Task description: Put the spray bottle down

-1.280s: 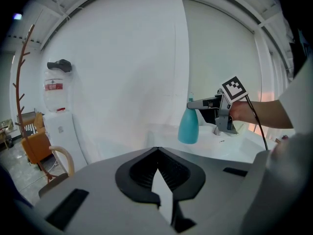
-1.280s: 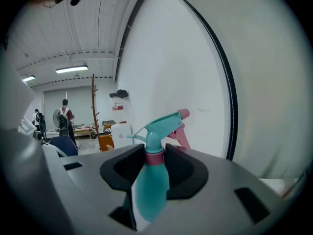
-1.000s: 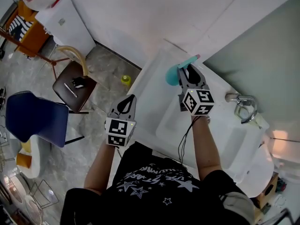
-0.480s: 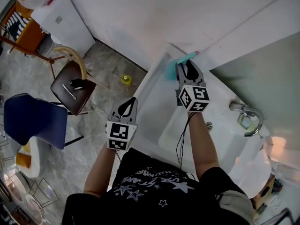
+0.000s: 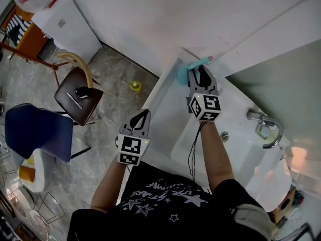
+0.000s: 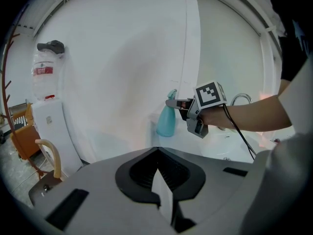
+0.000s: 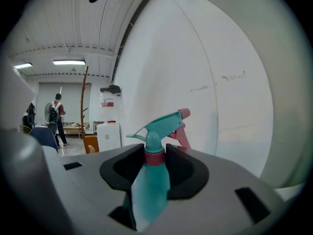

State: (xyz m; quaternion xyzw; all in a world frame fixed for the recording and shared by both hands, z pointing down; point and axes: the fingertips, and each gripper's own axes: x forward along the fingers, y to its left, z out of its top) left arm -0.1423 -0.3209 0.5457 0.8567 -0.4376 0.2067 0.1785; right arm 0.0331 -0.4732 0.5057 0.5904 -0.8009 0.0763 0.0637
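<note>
Where the floor shows at my far left, a blue chair (image 5: 35,132) stands beside a brown chair (image 5: 77,92) with a curved back. Next comes my left gripper (image 5: 145,113), hanging over the floor just off the edge of the white sink counter (image 5: 163,102). Its jaws meet tip to tip and have nothing between them. Further right, the teal spray bottle (image 5: 182,74) stands upright at the counter's far left corner, close to the wall. Its pink-tipped nozzle points toward that wall. I cannot tell whether its base rests on the counter or sits just above it. My right gripper (image 5: 199,70) has the bottle by the neck, a pad on either side of the pink collar, and its jaws are easing apart. To the right of that lies the basin, with the chrome faucet (image 5: 268,129) at the far right.
</note>
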